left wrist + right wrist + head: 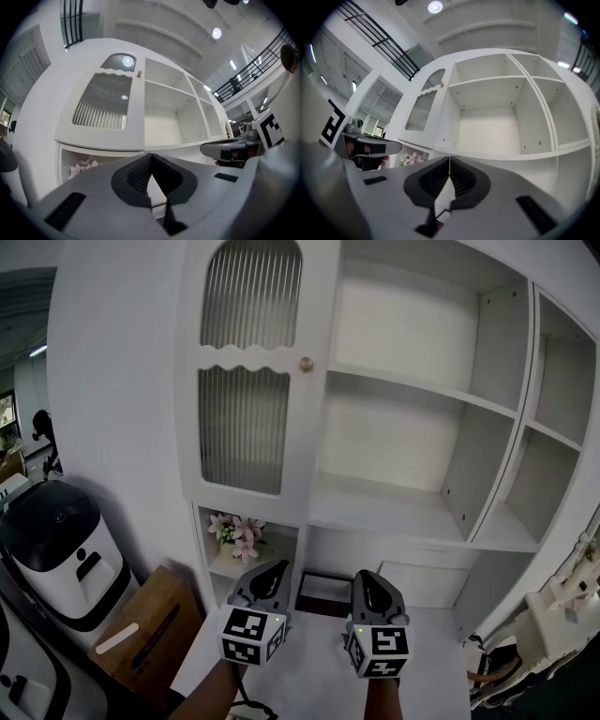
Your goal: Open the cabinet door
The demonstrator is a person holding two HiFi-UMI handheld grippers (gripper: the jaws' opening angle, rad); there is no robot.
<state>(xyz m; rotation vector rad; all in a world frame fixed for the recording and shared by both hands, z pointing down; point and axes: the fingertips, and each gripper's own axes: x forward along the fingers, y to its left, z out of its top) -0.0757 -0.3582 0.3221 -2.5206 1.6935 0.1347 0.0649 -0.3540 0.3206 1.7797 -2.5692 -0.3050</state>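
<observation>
The white cabinet door (248,381) with ribbed glass panes and a small brass knob (306,364) stands shut at the upper left of the shelf unit; I also see the door (105,101) in the left gripper view and the door (423,110) in the right gripper view. My left gripper (273,570) is low in the head view, below the door and well short of it, jaws shut and empty. Beside it, my right gripper (371,577) is also shut with nothing held. The left gripper (150,157) and the right gripper (449,159) both point at the cabinet.
Open white shelves (422,390) fill the unit to the right of the door. Pink flowers (236,532) sit in the cubby under the door. A cardboard box (141,634) and a white appliance (61,549) stand at the left; clutter (553,615) lies at the right.
</observation>
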